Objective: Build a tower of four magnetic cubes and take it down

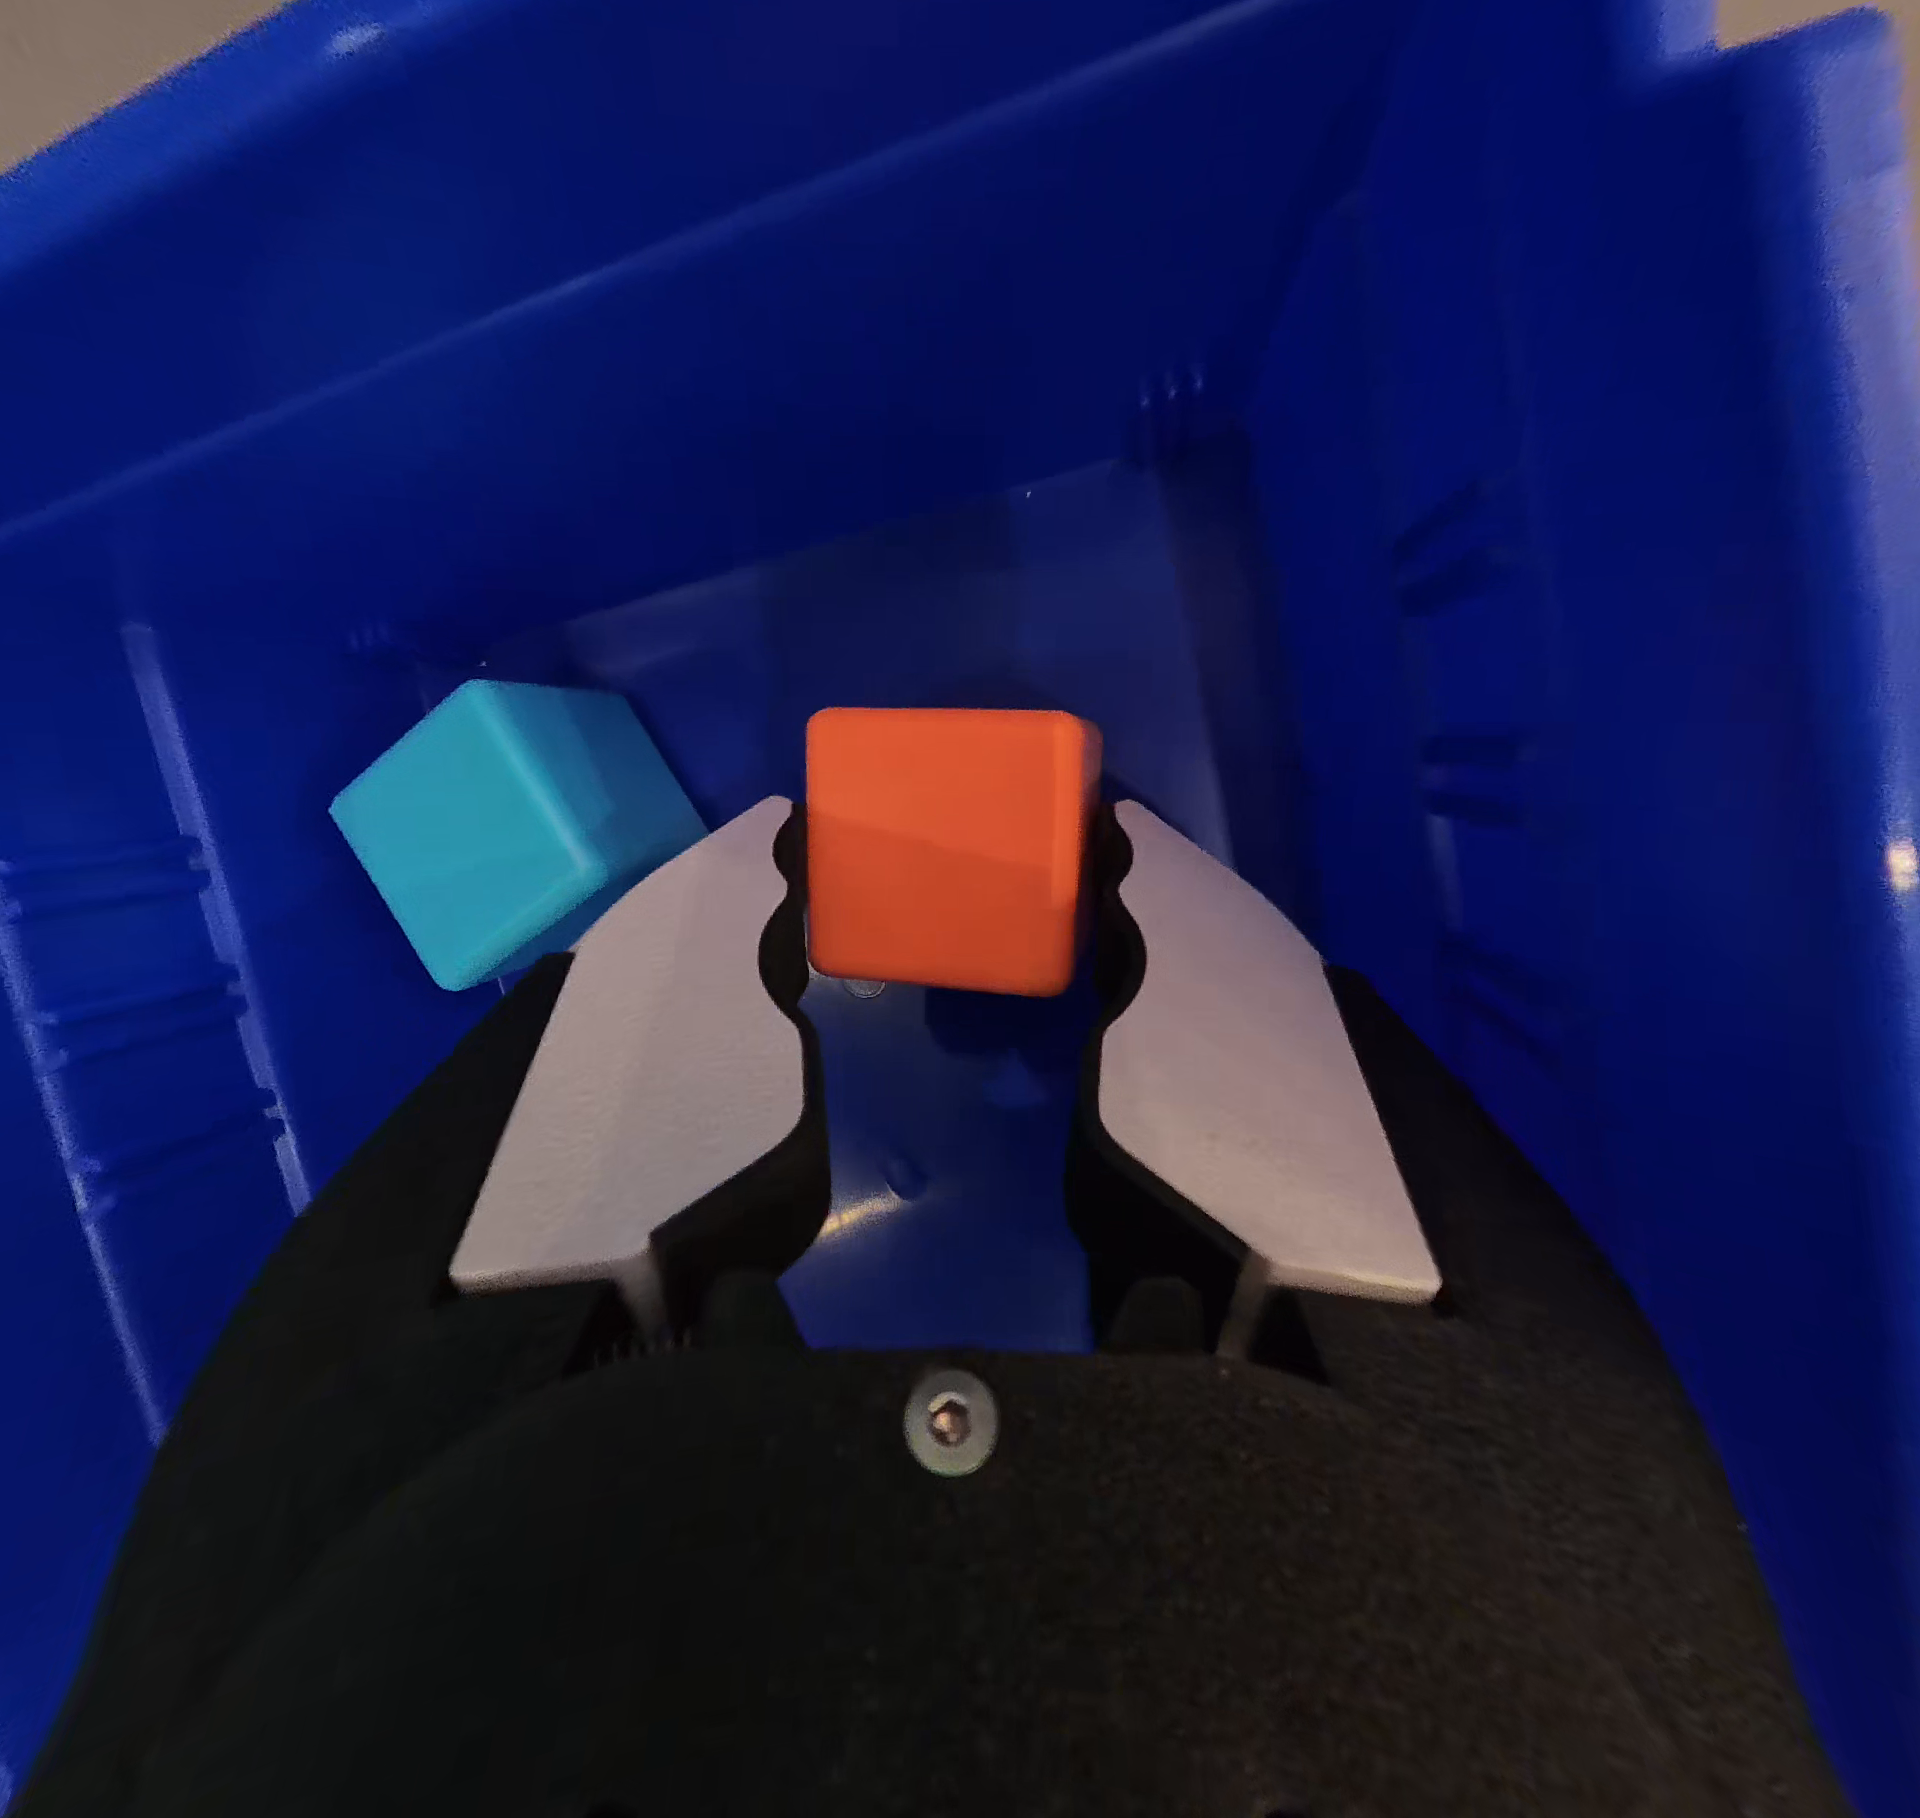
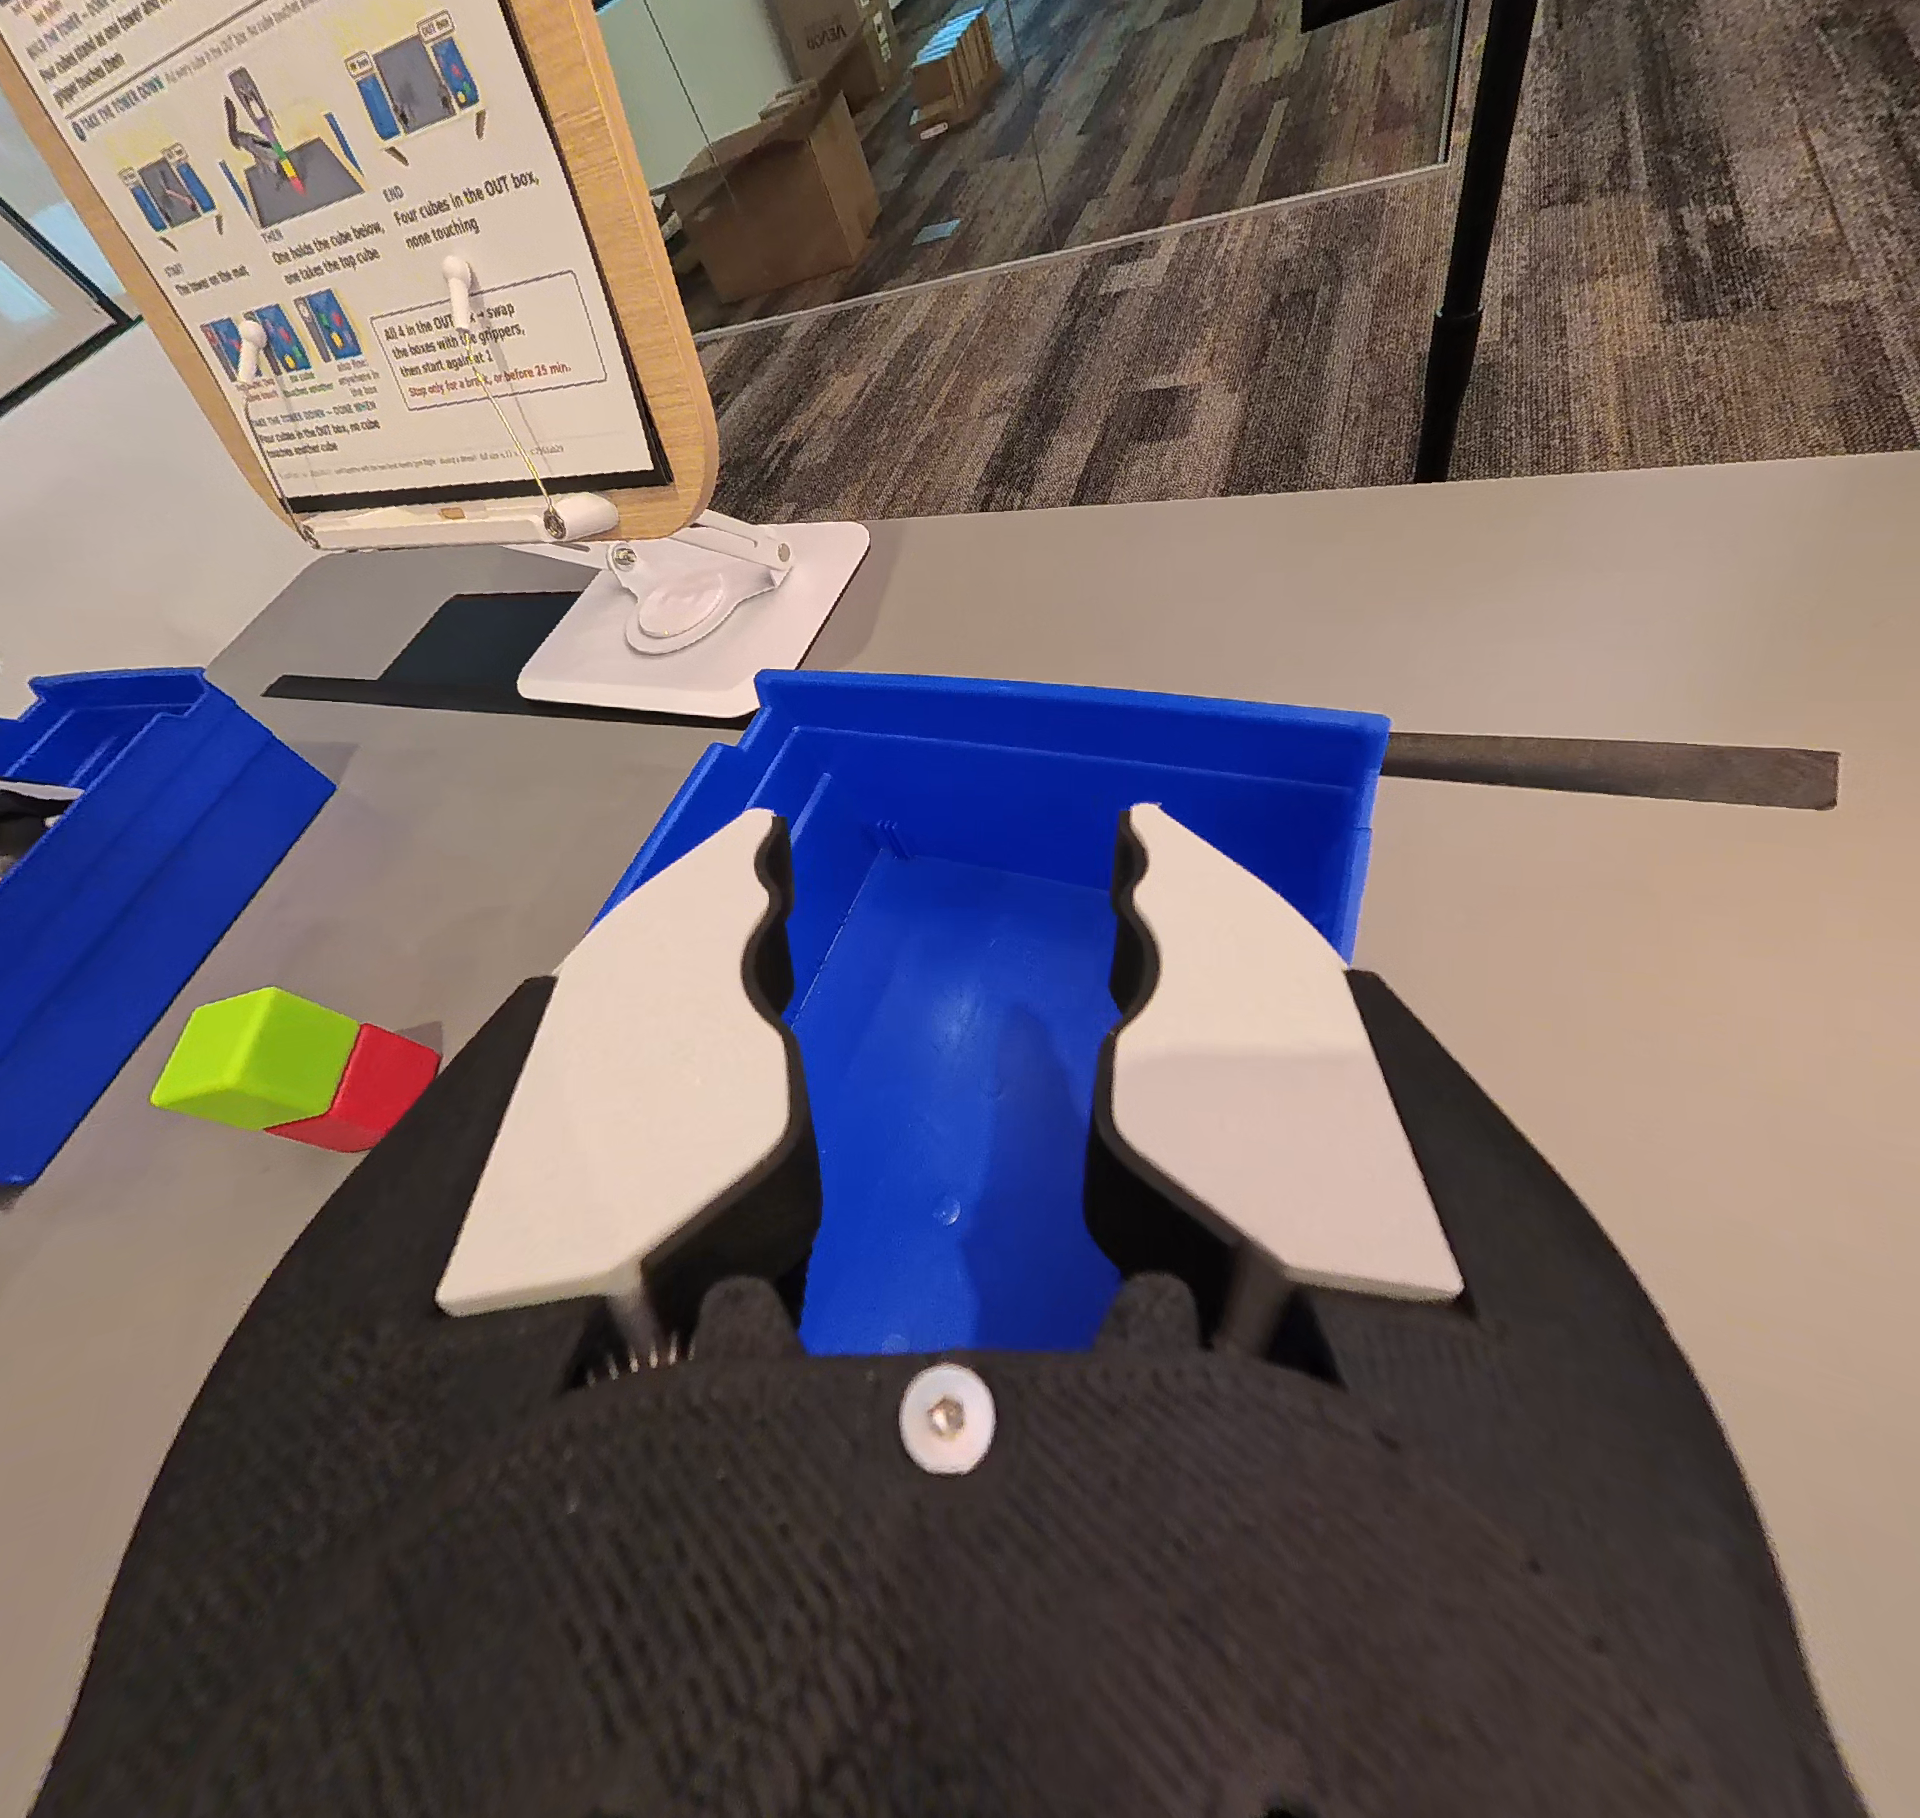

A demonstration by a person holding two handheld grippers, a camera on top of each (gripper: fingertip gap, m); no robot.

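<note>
The left gripper [image 1: 948,838] is reaching down inside a deep blue plastic bin [image 1: 1558,521], its fingers clamped on a glossy orange cube [image 1: 940,849]. A turquoise cube [image 1: 499,833] is lying tilted just beside it. The right gripper [image 2: 951,864] is hanging spread wide with nothing in it over a second blue plastic bin [image 2: 1070,729] on the grey table [image 2: 1558,989]. Off to its left, a lime-green cube [image 2: 255,1056] and a red cube [image 2: 379,1088] are sitting touching.

- In the left wrist view, the left gripper [image 1: 948,869] reaches into a bin [image 1: 1558,625], one cube [image 1: 940,849] between its fingertips.
- A second cube [image 1: 499,833] lies at nine o'clock of it, apart.
- In the right wrist view, the right gripper [image 2: 951,895] hangs over another bin [image 2: 1247,812].
- Two touching cubes [image 2: 296,1067] lie on the table [image 2: 1558,1041] at nine o'clock.
- A board on a stand [image 2: 343,210] rises at eleven o'clock, behind.
</note>
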